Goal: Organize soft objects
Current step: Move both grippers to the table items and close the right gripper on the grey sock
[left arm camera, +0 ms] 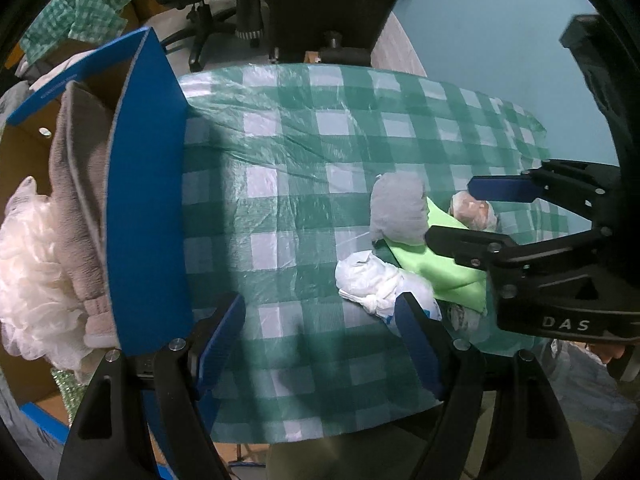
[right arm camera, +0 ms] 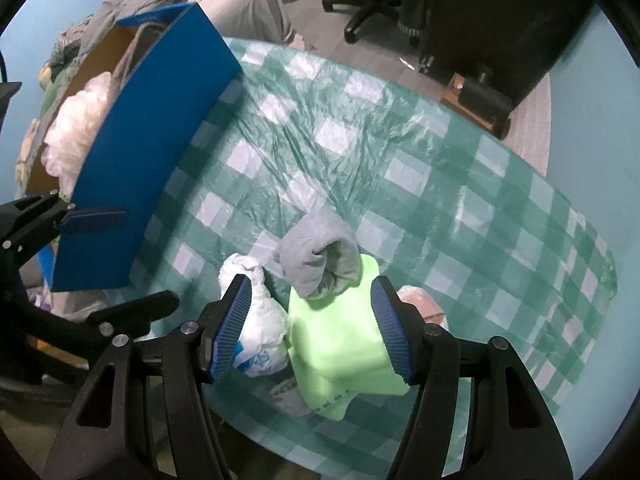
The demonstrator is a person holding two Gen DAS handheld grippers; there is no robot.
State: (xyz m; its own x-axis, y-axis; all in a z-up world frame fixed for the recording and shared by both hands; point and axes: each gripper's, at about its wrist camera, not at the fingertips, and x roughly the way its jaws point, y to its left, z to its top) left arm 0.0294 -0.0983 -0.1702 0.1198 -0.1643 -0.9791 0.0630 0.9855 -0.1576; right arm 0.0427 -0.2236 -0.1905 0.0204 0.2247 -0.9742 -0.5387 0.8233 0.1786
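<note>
A small pile of soft things lies near the front edge of the green-checked tablecloth (right arm camera: 440, 200). It holds a rolled grey sock (right arm camera: 320, 260), a light green foam block (right arm camera: 340, 344), a knotted white plastic bag (right arm camera: 260, 336) and a pinkish wrapped bundle (right arm camera: 420, 304). My right gripper (right arm camera: 310, 300) hangs open just over the pile, with the sock and green block showing between its blue pads, which do not press on them. My left gripper (left arm camera: 316, 320) is open over bare cloth, left of the white bag (left arm camera: 372, 280), the sock (left arm camera: 398, 210) and the green block (left arm camera: 448, 268). In the left wrist view the right gripper (left arm camera: 468, 216) appears too.
A blue-walled cardboard box (left arm camera: 148, 200) stands at the table's left, holding a beige towel (left arm camera: 80, 200) and a white crinkly plastic bundle (left arm camera: 32, 272). Behind the table are an office chair (right arm camera: 372, 0) and dark furniture (left arm camera: 328, 0). The table's near edge runs just below the pile.
</note>
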